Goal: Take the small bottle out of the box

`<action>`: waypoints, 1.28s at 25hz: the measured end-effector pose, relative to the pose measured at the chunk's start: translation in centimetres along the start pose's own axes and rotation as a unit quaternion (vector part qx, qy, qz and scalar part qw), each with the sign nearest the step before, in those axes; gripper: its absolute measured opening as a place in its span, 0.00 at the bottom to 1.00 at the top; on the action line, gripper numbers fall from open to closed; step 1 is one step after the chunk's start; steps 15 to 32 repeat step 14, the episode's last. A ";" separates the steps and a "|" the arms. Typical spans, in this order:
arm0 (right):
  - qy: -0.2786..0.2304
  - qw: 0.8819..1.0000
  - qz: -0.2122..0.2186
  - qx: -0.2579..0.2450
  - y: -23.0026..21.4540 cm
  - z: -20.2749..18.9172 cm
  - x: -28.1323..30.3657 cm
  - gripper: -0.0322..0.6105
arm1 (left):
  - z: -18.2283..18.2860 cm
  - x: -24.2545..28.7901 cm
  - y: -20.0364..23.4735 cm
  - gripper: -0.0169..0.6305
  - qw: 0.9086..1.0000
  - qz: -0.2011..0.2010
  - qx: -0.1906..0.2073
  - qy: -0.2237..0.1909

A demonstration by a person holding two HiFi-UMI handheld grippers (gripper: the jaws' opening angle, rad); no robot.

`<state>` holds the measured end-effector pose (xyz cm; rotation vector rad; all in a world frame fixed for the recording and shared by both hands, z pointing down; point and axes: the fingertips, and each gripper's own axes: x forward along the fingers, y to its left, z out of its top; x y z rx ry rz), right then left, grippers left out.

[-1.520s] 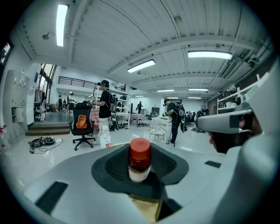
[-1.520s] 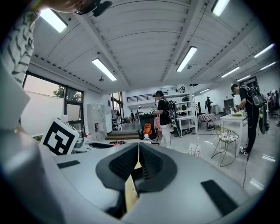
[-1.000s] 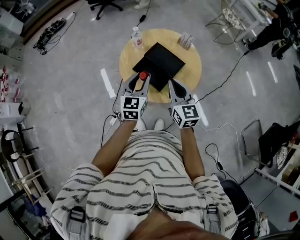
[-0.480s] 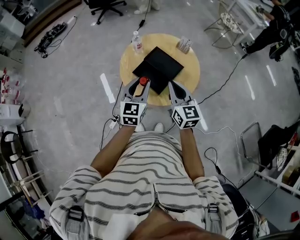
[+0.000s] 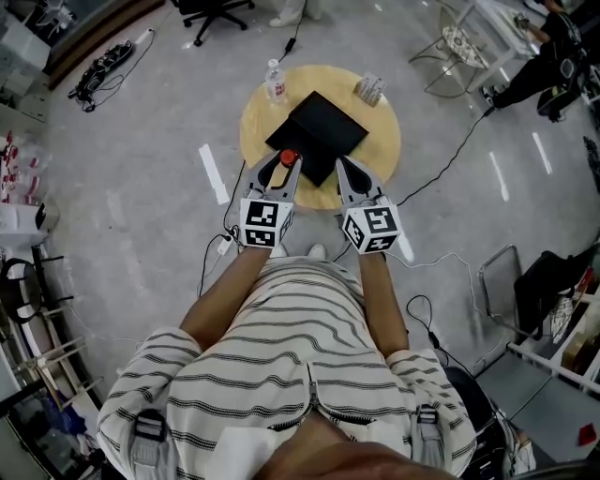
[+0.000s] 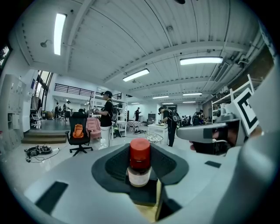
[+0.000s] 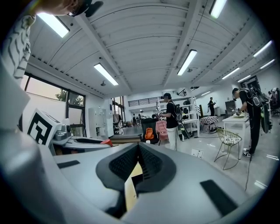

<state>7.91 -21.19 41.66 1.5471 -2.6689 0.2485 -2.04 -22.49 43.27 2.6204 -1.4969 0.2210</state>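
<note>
My left gripper is shut on the small bottle, which has a red cap and a pale label. It is held upright just off the near left corner of the flat black box, over the round wooden table. In the left gripper view the small bottle stands between the dark pads of my left gripper. My right gripper hovers beside it at the table's near edge. In the right gripper view the tips of my right gripper meet with nothing held.
A clear water bottle and a small pack stand at the table's far side. On the floor lie a white tape strip, cables and a power strip. An office chair and a wire chair stand beyond.
Almost nothing differs. The left gripper still holds the bottle by the box's near corner, the right gripper stays beside it, and the view has shifted a little.
</note>
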 end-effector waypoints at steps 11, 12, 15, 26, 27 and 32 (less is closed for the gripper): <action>0.001 1.000 0.001 -0.004 -0.1 -0.1 0.8 0.07 | 0.1 0.3 0.4 0.26 1.000 -0.002 0.003 -0.003; 0.001 1.000 0.002 -0.005 -0.2 -0.1 0.9 0.07 | 0.0 0.4 0.4 0.26 1.000 -0.002 0.003 -0.004; 0.002 1.000 0.002 -0.006 -0.2 -0.2 1.1 0.07 | 0.0 0.5 0.4 0.26 1.000 -0.003 0.003 -0.005; 0.002 1.000 0.002 -0.006 -0.2 -0.2 1.1 0.07 | 0.0 0.5 0.4 0.26 1.000 -0.003 0.003 -0.005; 0.002 1.000 0.002 -0.006 -0.2 -0.2 1.1 0.07 | 0.0 0.5 0.4 0.26 1.000 -0.003 0.003 -0.005; 0.002 1.000 0.002 -0.006 -0.2 -0.2 1.1 0.07 | 0.0 0.5 0.4 0.26 1.000 -0.003 0.003 -0.005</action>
